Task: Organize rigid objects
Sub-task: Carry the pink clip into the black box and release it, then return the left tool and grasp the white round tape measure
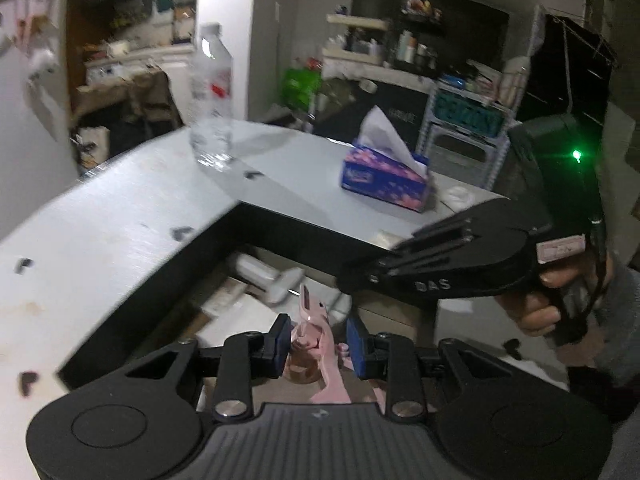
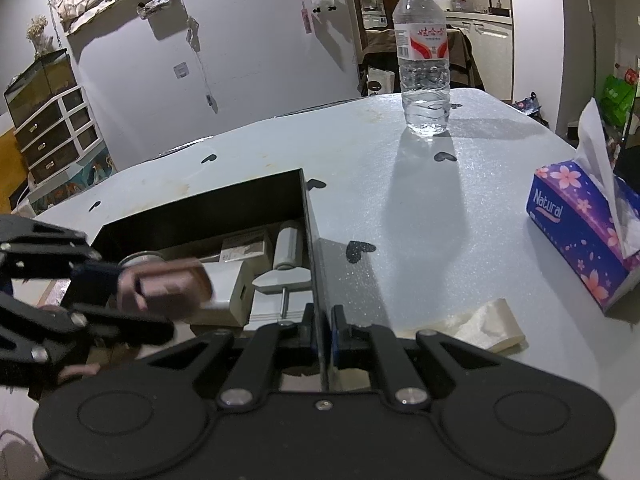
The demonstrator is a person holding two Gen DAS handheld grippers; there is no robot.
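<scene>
My left gripper (image 1: 318, 344) is shut on a small pink-and-brown bottle (image 1: 304, 368) and holds it over the open compartment (image 2: 200, 208) sunk into the table. In the right wrist view the same bottle (image 2: 176, 284) shows blurred at the left, lying sideways with a silver cap. My right gripper (image 2: 322, 330) is shut on the thin edge of the table's lid panel (image 2: 316, 264) beside the opening. Inside the compartment lie a white box (image 2: 232, 292), a white roller (image 2: 288, 248) and other flat packets.
On the grey tabletop (image 2: 400, 184) stand a clear water bottle (image 2: 424, 64) at the back and a purple tissue box (image 2: 580, 232) at the right. A crumpled tissue (image 2: 488, 324) lies near the right gripper. A hand (image 1: 536, 312) holds the right gripper's handle.
</scene>
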